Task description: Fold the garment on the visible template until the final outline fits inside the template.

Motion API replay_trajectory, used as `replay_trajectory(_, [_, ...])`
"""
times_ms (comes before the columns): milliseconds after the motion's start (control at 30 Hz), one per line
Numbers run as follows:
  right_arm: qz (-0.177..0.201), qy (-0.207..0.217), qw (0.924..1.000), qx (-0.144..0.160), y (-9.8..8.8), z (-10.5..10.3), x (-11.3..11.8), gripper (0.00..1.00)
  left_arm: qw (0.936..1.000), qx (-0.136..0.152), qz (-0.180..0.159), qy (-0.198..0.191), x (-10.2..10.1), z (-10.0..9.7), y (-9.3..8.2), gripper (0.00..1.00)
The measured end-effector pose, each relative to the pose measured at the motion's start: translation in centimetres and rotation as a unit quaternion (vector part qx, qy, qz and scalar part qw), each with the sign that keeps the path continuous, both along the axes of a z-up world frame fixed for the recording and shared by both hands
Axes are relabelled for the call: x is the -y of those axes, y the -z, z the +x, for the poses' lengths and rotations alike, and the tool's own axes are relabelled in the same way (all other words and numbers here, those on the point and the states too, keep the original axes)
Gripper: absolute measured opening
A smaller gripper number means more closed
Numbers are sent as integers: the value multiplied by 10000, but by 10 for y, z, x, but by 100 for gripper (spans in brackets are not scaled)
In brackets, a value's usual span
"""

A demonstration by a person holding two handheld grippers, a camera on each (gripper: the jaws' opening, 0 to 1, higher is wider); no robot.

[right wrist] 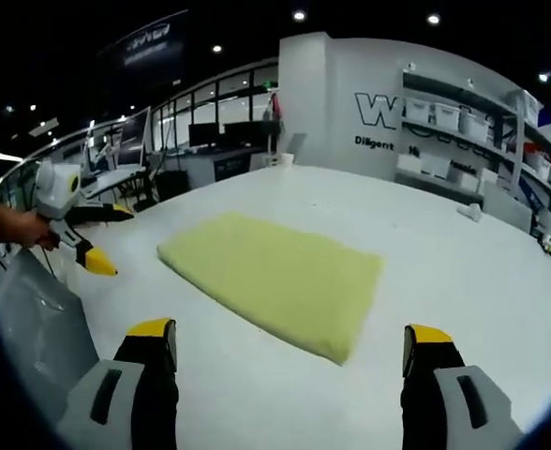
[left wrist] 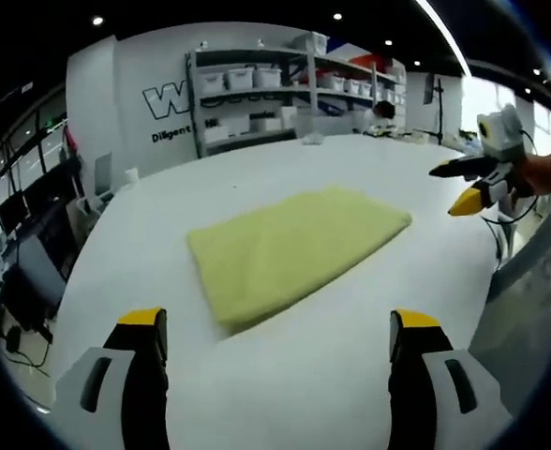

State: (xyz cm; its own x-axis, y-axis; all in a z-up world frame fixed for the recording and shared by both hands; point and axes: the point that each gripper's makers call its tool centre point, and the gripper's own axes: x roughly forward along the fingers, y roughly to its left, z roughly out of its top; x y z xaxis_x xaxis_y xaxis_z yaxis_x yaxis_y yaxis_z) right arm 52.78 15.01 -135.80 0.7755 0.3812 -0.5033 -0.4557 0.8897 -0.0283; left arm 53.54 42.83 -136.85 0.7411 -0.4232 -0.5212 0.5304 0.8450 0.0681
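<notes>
A pale yellow garment (left wrist: 294,248) lies folded into a flat rectangle on the white table (left wrist: 257,375). My left gripper (left wrist: 278,323) is open and empty, its yellow-tipped jaws wide apart just short of the garment's near edge. The right gripper (left wrist: 449,187) comes in from the right, held by a hand above the table beside the garment's far corner, jaws apart. In the right gripper view the same garment (right wrist: 275,281) lies ahead of my open right gripper (right wrist: 290,333). The left gripper (right wrist: 118,241) hovers at the left, off the cloth, on the white table (right wrist: 463,272).
Shelves with white bins (left wrist: 275,84) stand behind the table. Desks with monitors (right wrist: 126,141) line one side. A grey translucent sheet (left wrist: 528,300) hangs at the table's edge near the person. A small white object (right wrist: 469,212) sits at the far end of the table.
</notes>
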Motion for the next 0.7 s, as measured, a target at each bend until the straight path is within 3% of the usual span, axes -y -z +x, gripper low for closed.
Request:
replay_trajectory(167, [12,45,10000,-14,2,-7,2,99,9999,-90,-96,-98,-3,-6,6,99])
replay_trajectory(333, [-6,140,9999,48,2,-10,6,99,9998,-62,-147,-102,-2,-5,1,99])
replay_trajectory(533, [323,378,9984,260,-8,-13,8,99,9998,-32,-176,-100,-5,-6,-2,99])
replay_trajectory(700, [327,405,9983,257,-5,-20,4,99,9994,-67,-270,-201,-8,-6,-1,99])
